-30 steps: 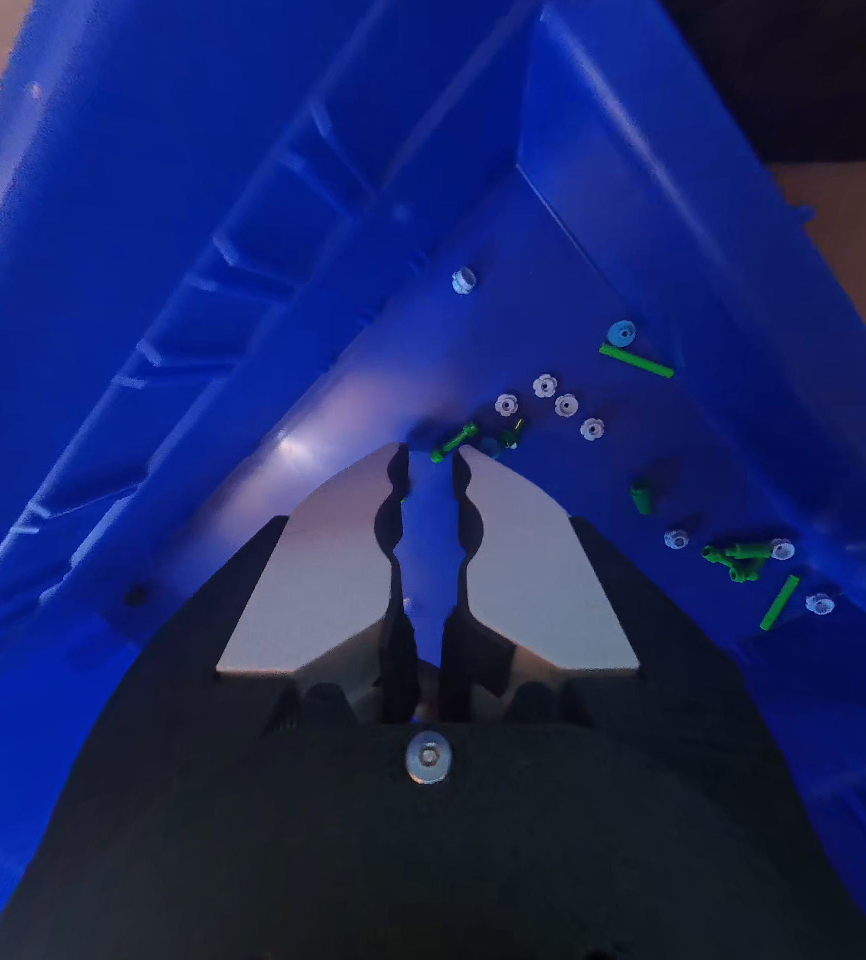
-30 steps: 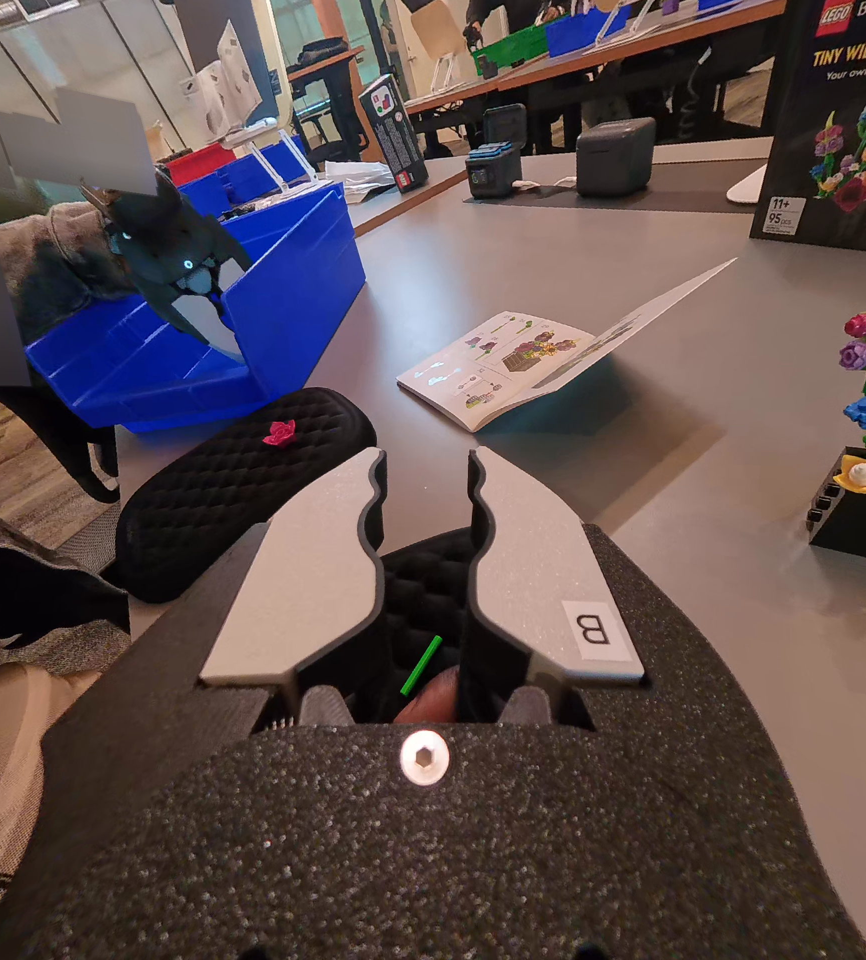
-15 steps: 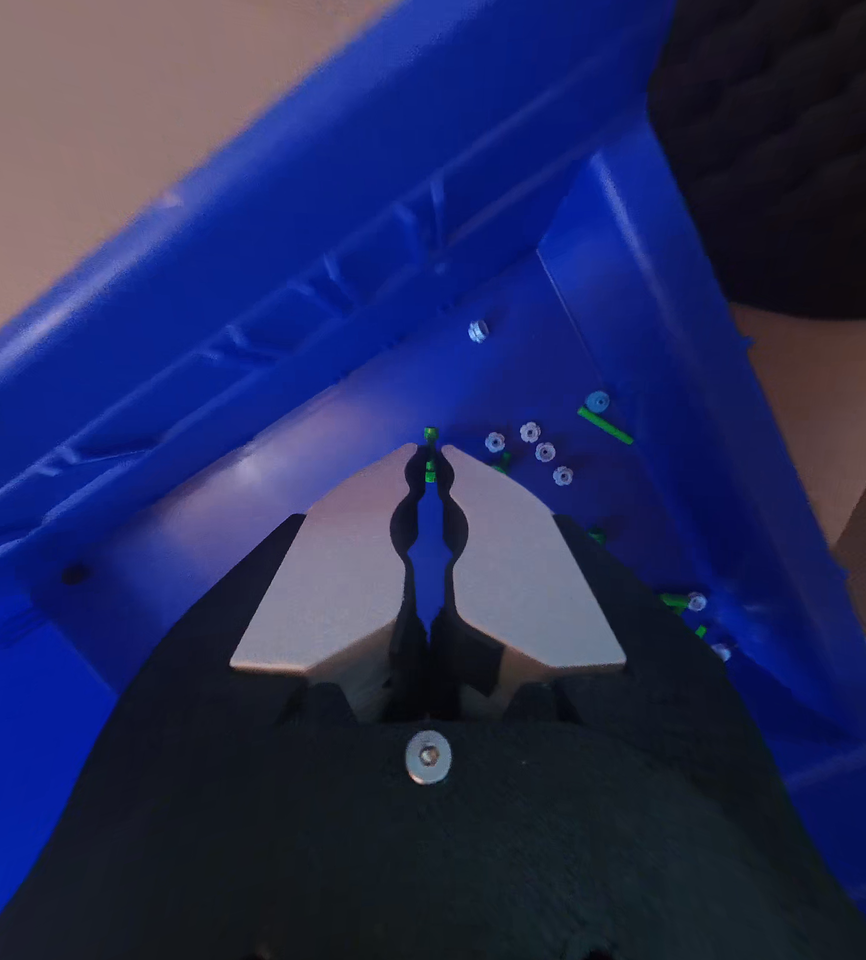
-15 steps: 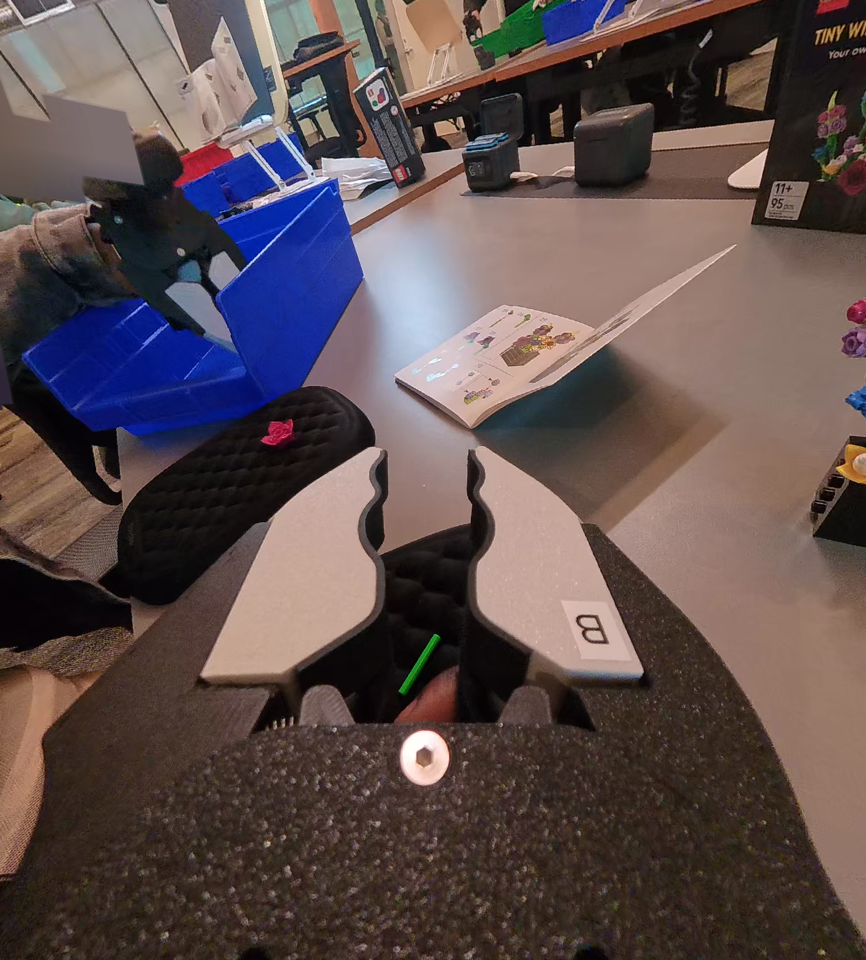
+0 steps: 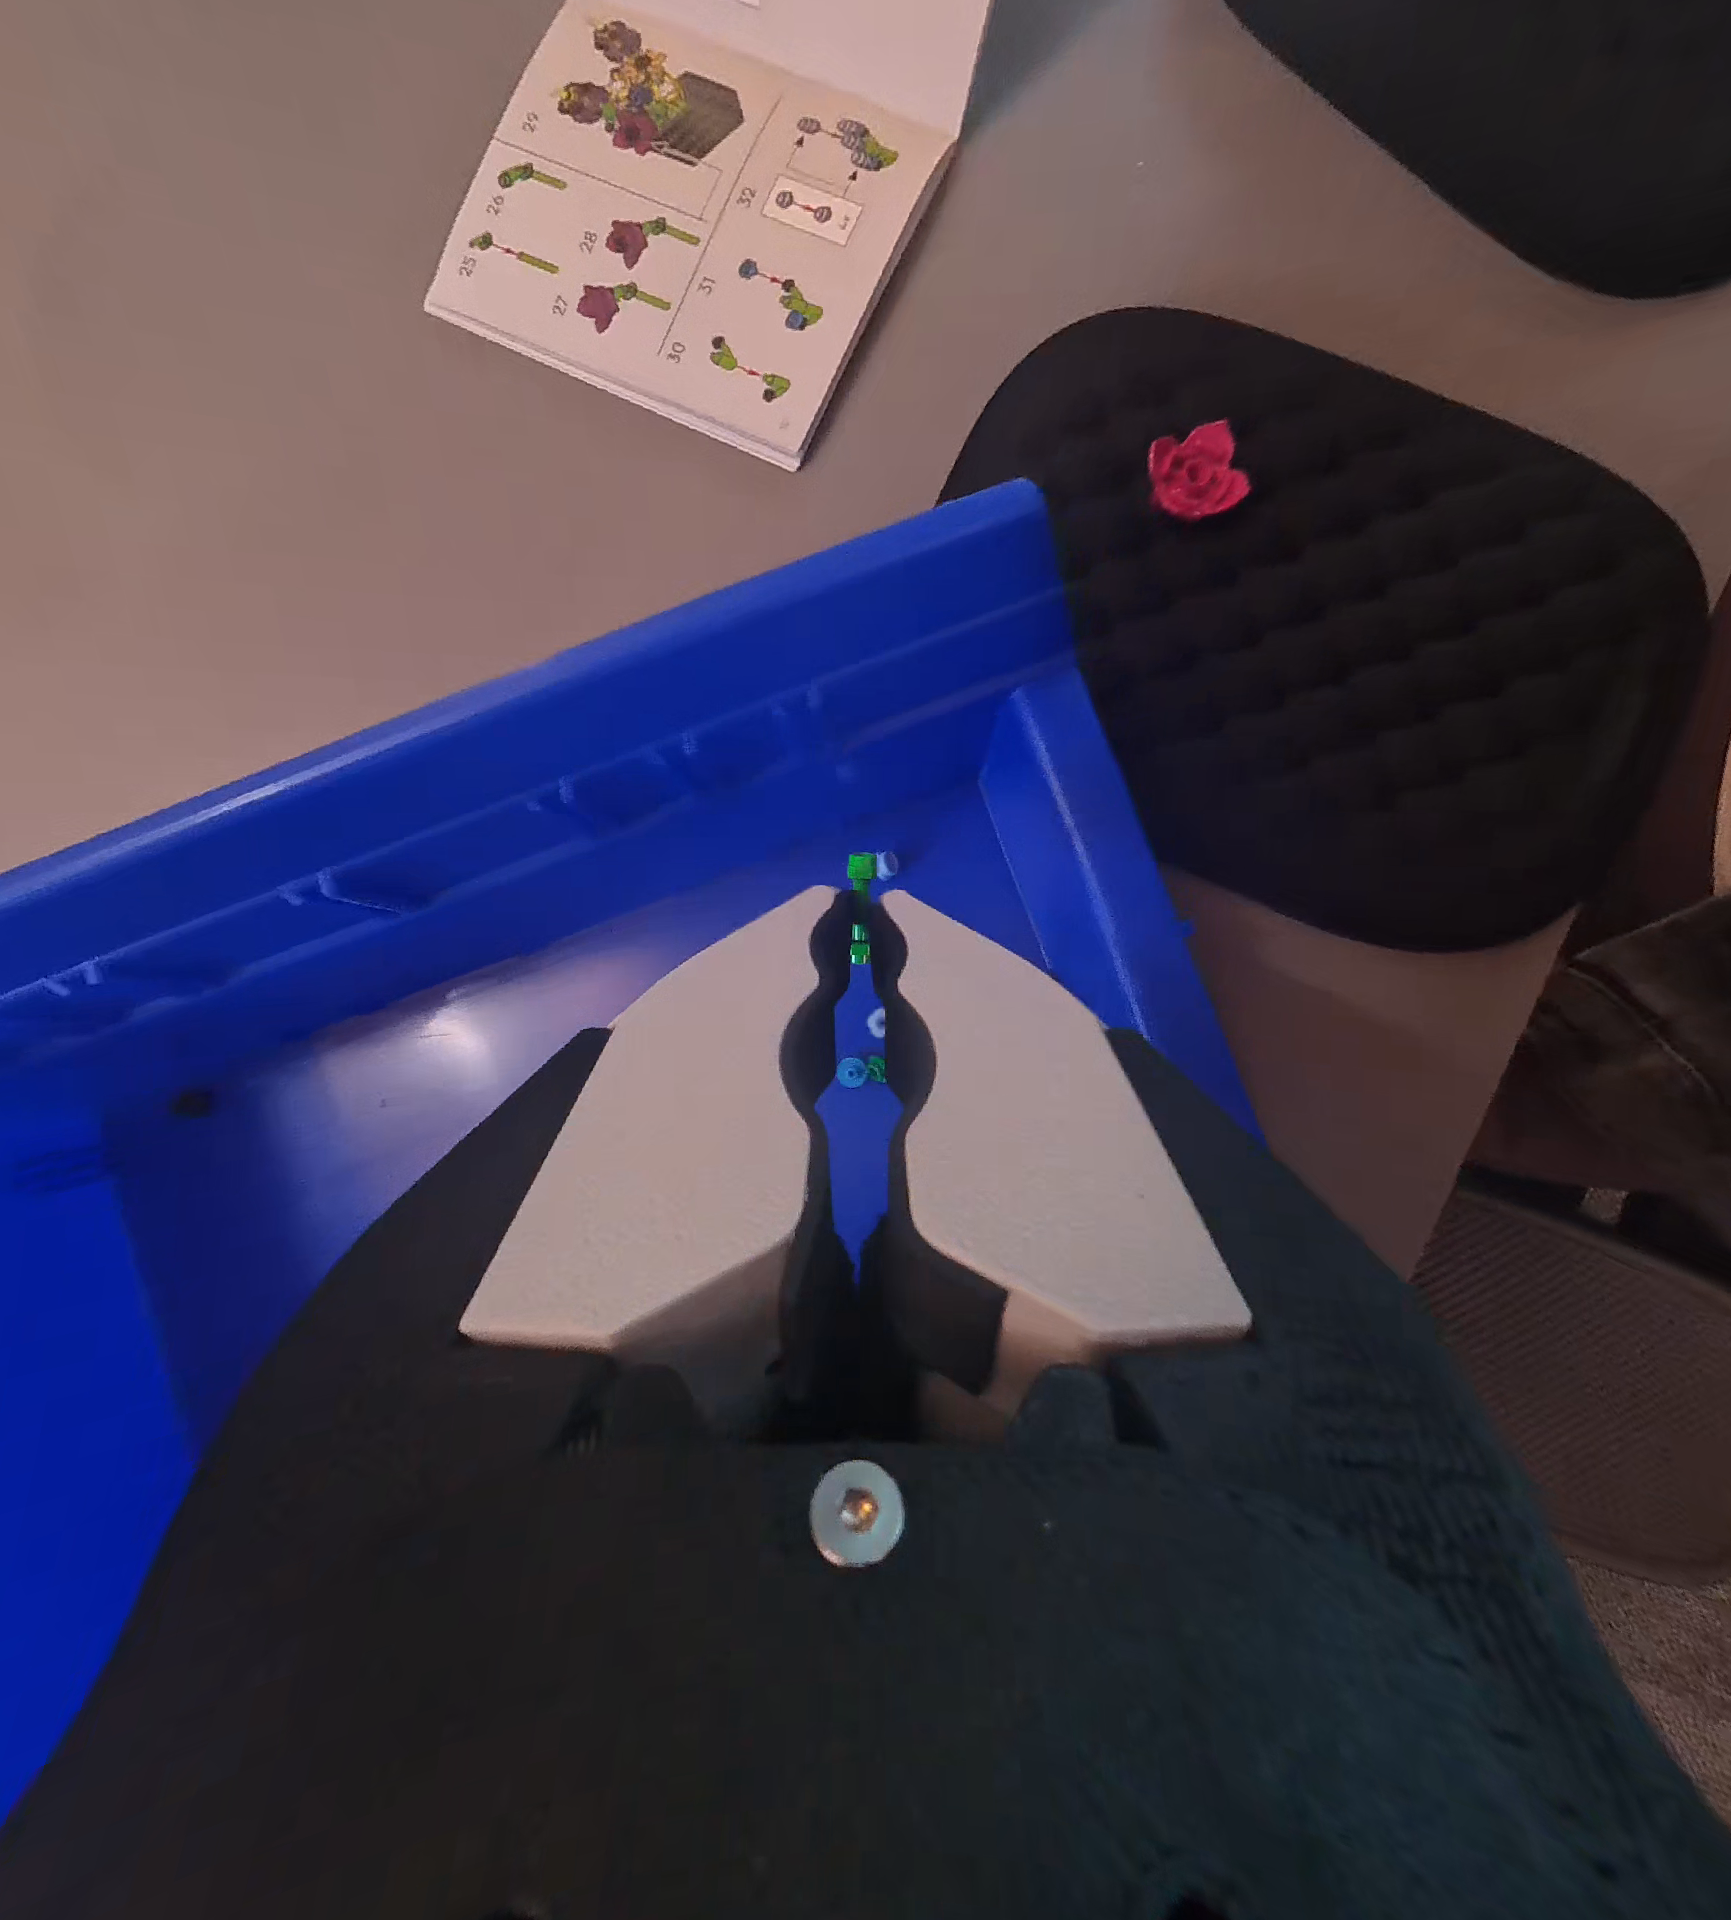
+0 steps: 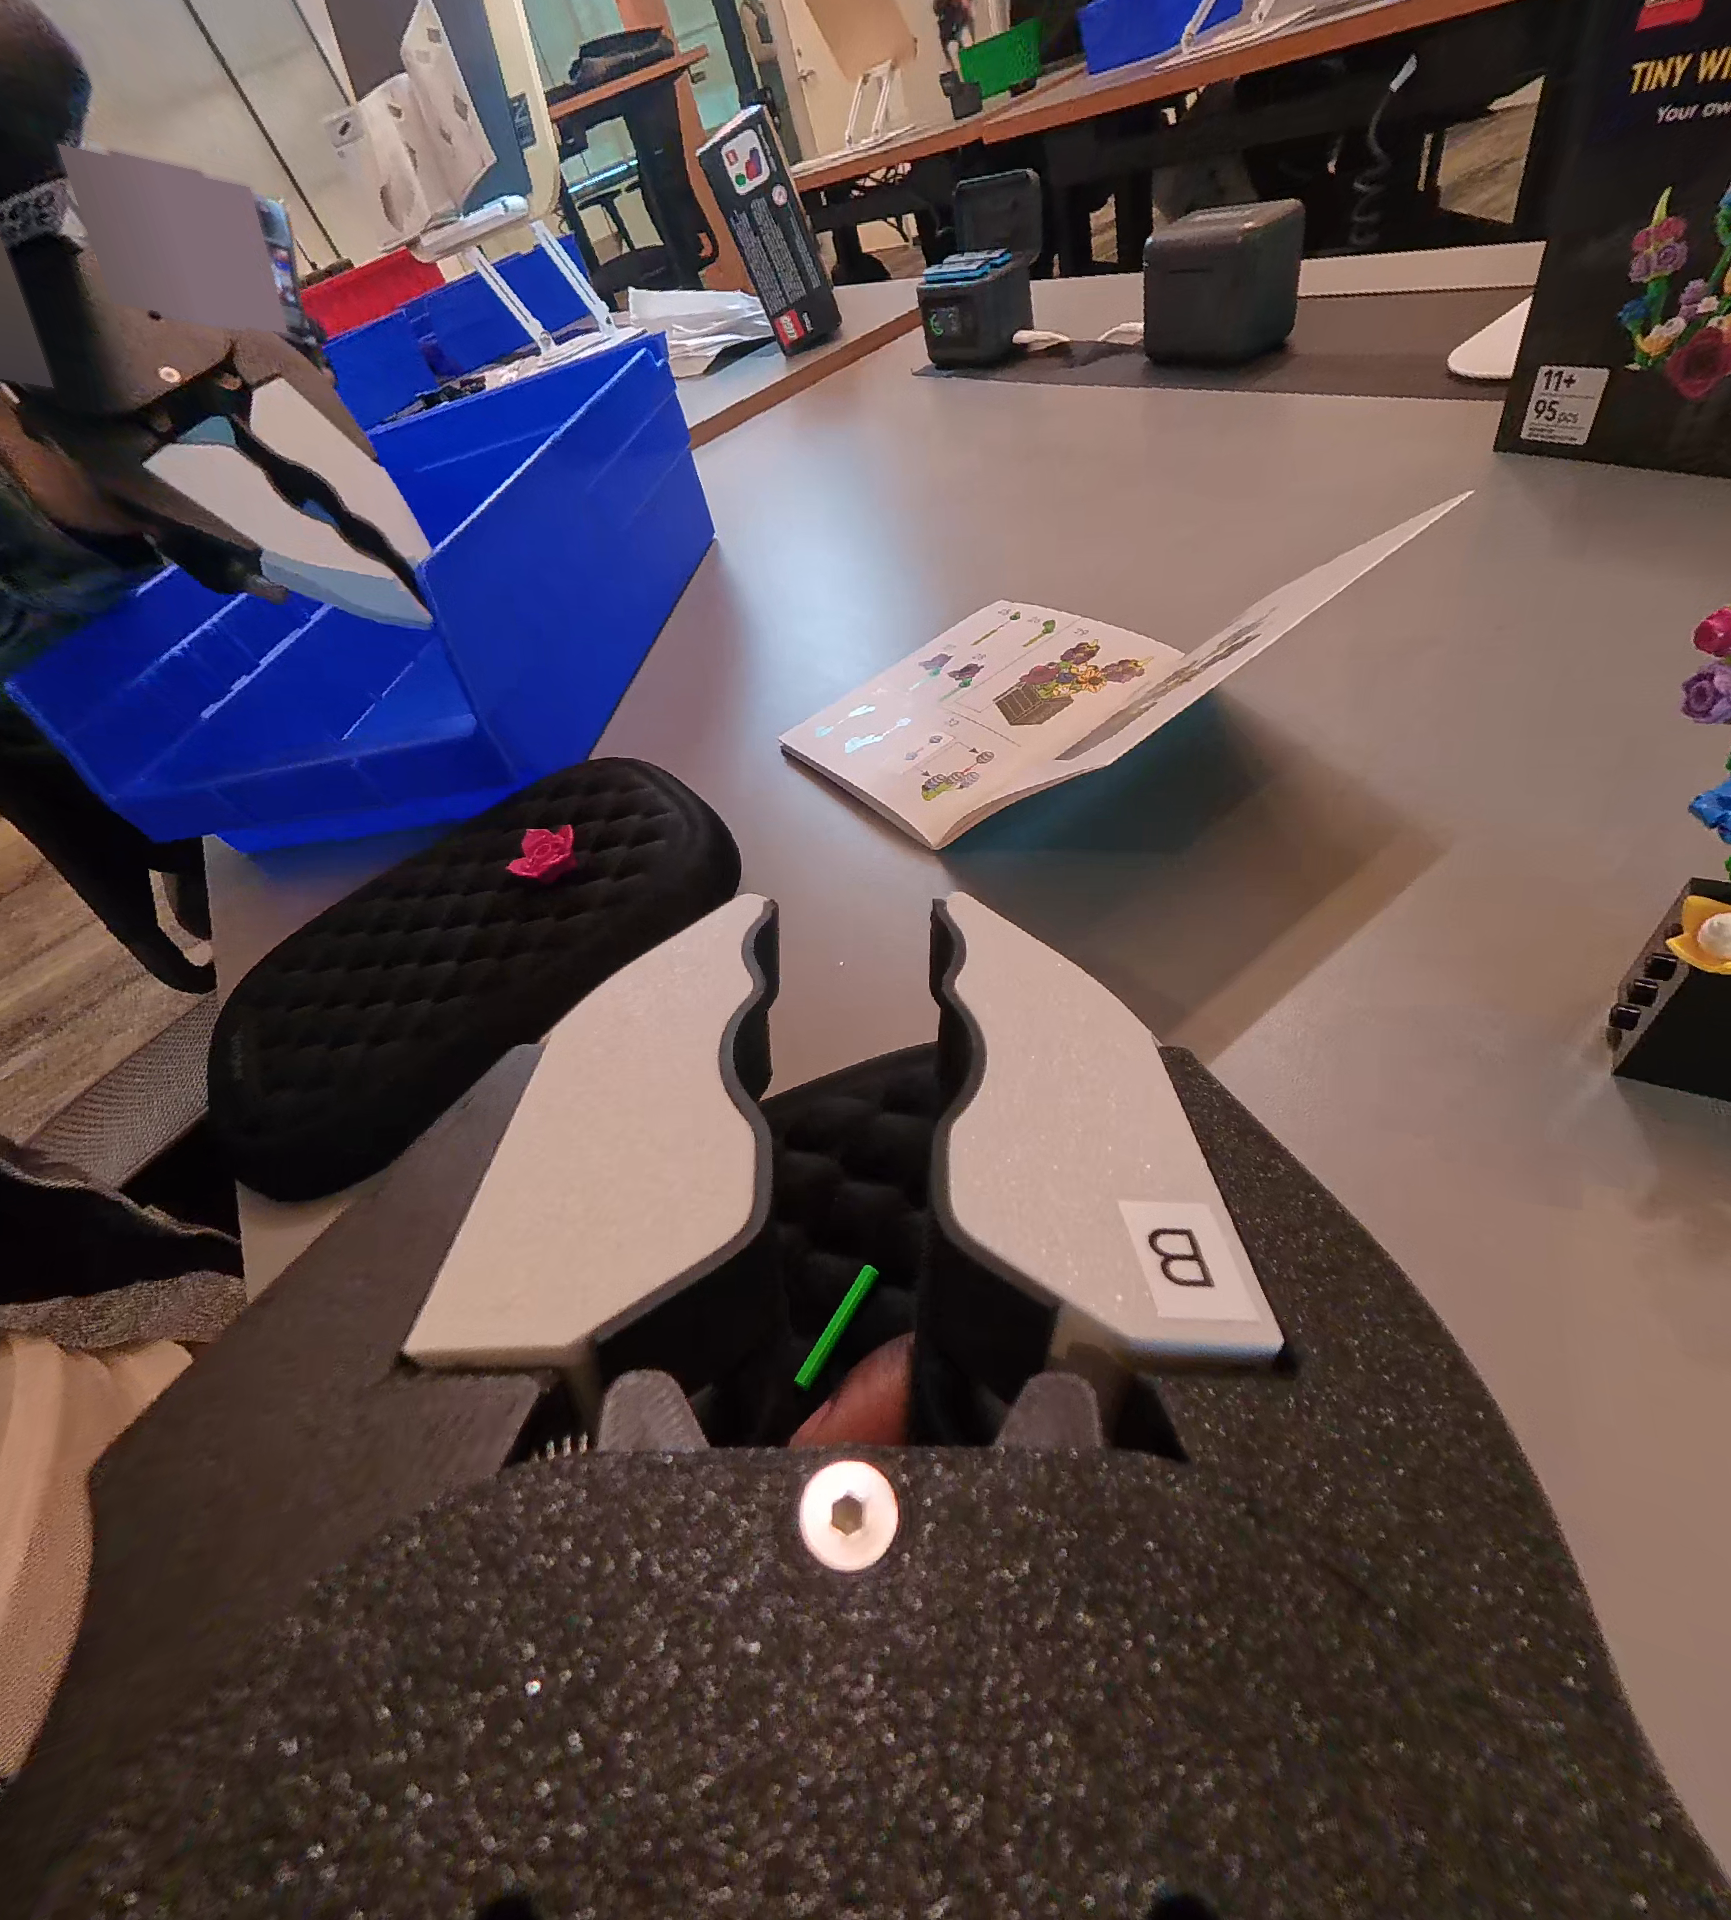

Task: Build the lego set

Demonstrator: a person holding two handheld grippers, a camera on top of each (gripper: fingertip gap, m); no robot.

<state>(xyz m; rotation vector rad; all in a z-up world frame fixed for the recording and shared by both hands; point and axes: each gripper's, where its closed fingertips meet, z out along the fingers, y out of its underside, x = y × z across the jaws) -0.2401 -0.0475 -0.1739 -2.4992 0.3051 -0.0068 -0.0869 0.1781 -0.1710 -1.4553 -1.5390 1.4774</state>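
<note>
Left gripper (image 5: 857, 896) is clamped at its tips on a small green stem piece (image 5: 859, 871) above the blue bin (image 5: 487, 769), while the right gripper (image 6: 853, 925) stands parted and empty over a black pad (image 6: 840, 1153) bearing a green rod (image 6: 836, 1324).

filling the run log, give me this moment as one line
left gripper: jaws shut on green stem piece, over blue bin | right gripper: open, empty | red flower: on black pad
</note>
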